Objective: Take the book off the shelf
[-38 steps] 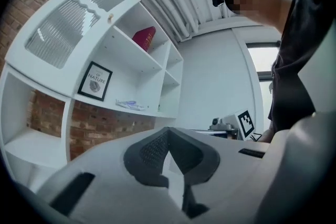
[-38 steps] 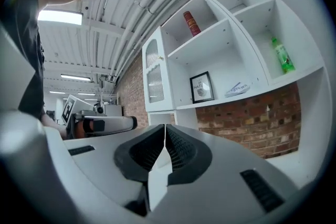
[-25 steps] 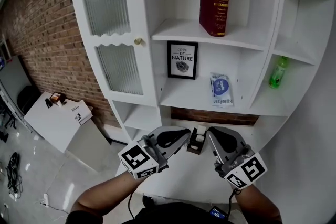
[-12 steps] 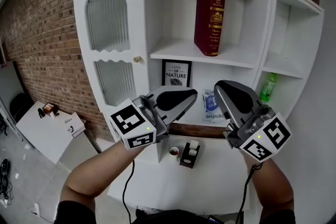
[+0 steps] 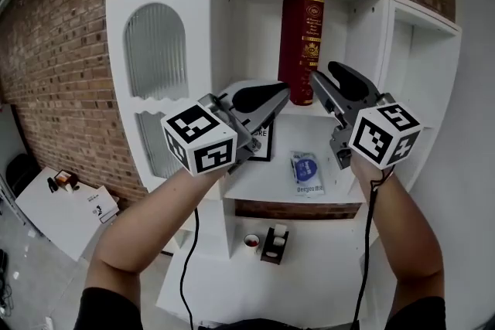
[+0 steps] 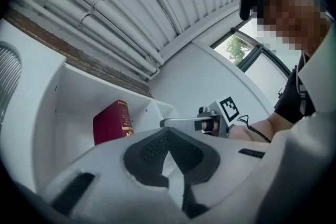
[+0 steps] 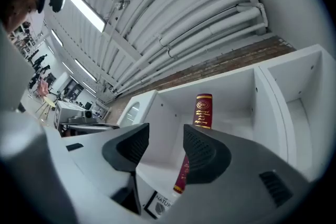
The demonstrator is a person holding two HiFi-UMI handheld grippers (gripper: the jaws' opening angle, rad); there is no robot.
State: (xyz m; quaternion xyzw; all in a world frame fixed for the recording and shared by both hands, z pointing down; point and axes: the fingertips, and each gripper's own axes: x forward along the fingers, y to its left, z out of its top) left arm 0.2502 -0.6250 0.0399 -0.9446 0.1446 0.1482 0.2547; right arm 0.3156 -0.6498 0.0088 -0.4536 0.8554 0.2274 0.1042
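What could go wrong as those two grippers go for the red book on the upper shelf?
1. The book stands upright with nothing beside it. A bump from the right gripper, whose jaws have just been opening with nothing between them, could tip it over.
2. It looks tall and heavy, so a shallow pinch on the spine might slip, dropping it toward the cup on the counter below.
3. The shut left gripper is raised close beside the right one, and the two could collide.
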